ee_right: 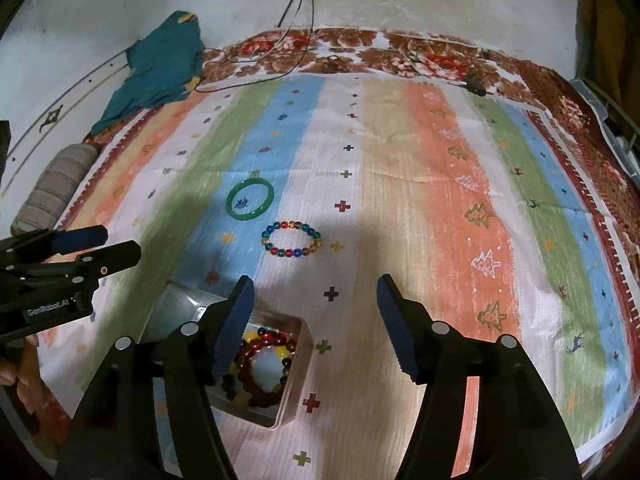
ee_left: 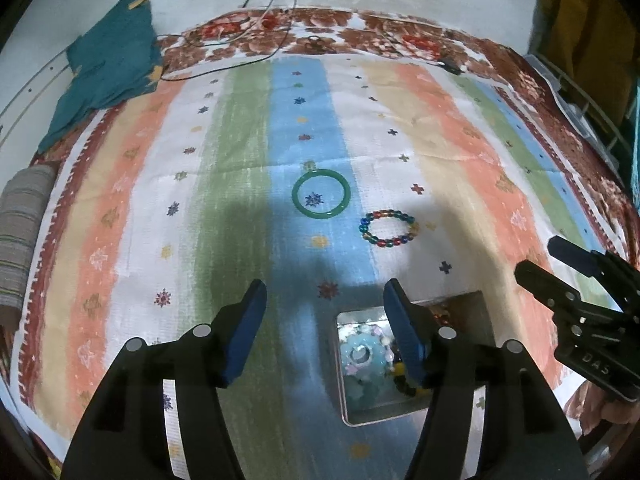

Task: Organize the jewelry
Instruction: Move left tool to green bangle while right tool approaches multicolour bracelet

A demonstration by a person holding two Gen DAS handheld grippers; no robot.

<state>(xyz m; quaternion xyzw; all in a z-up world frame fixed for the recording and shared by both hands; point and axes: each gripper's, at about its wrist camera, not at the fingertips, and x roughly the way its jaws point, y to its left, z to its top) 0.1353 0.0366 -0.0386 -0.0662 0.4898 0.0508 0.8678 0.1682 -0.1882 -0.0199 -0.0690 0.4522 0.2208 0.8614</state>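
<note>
A green bangle [ee_left: 321, 194] [ee_right: 250, 201] lies on the blue stripe of the striped cloth. A multicoloured bead bracelet [ee_left: 389, 227] [ee_right: 291, 239] lies just right of it. A metal tin [ee_left: 360, 416] [ee_right: 298, 380] sits nearer, holding a pale blue flower bracelet [ee_left: 362, 360] and dark red and yellow bead bracelets [ee_right: 262, 364]. My left gripper [ee_left: 324, 304] is open and empty, above the tin's left edge. My right gripper [ee_right: 316, 300] is open and empty, above the tin's right side. Each gripper shows in the other's view, the right gripper [ee_left: 560, 268] and the left gripper [ee_right: 108, 246].
The striped cloth [ee_left: 460, 152] covers a floral blanket [ee_right: 360, 48] on a bed. A teal garment [ee_left: 108, 64] lies at the back left, a rolled striped cloth [ee_left: 20, 236] at the left edge. Cables [ee_left: 256, 28] trail at the back. A wire rack [ee_left: 592, 108] stands at the right.
</note>
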